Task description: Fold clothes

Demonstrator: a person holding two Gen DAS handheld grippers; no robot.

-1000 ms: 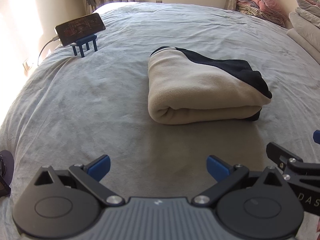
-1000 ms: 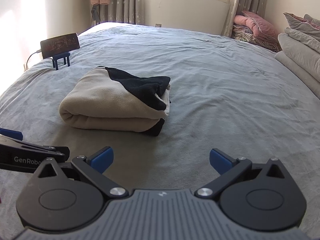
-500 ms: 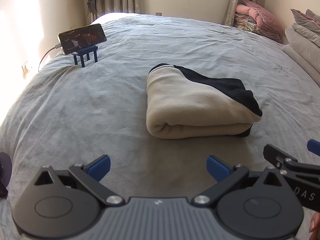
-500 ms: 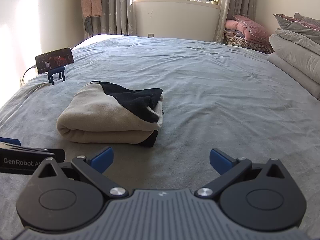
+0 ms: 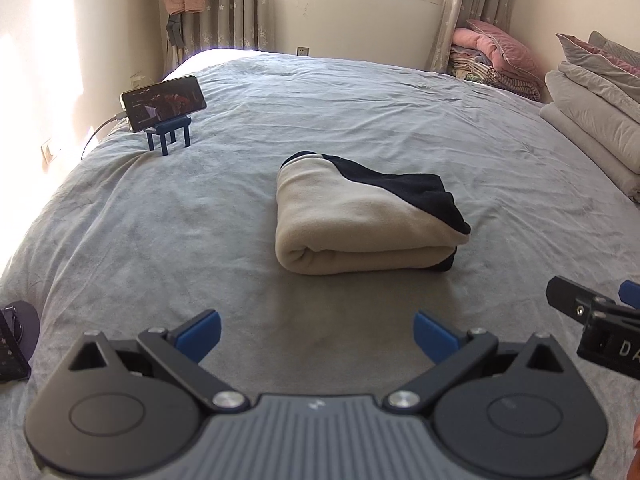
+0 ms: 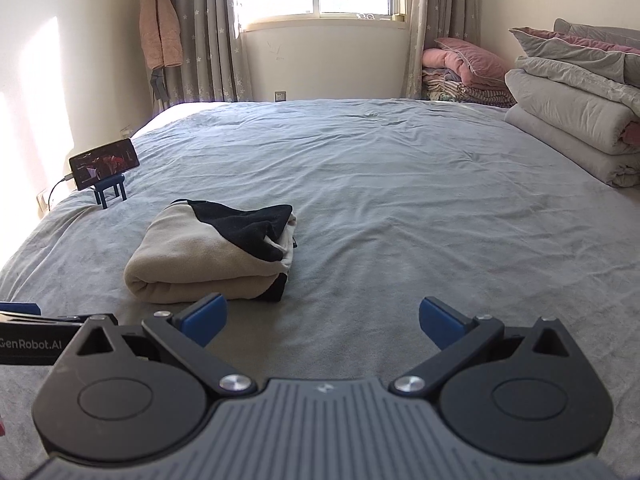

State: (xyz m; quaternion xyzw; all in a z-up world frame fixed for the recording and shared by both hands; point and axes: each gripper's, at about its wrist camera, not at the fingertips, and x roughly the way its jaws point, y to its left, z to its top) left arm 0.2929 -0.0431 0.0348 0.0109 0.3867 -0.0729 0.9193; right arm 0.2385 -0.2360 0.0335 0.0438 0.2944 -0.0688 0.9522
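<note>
A cream and black fleece garment point(image 5: 360, 224) lies folded into a thick bundle in the middle of the grey bed point(image 5: 160, 240). The same garment point(image 6: 208, 256) shows left of centre in the right wrist view. My left gripper point(image 5: 316, 334) hangs open over bare blanket, well short of the bundle, with nothing between its blue pads. My right gripper point(image 6: 322, 322) is open too, just right of the bundle's near corner and apart from it. Each gripper's tip pokes into the other's view at the edge.
A phone point(image 5: 163, 103) on a small blue stand point(image 5: 170, 134) sits at the bed's far left, its cable running off the edge. Folded quilts point(image 6: 576, 108) are stacked at the right. Pillows and blankets point(image 6: 464, 72) are piled by the window wall.
Both grippers have pulled back and tilted up from the folded garment, so it sits farther off and more of the window wall shows. The garment has not moved.
</note>
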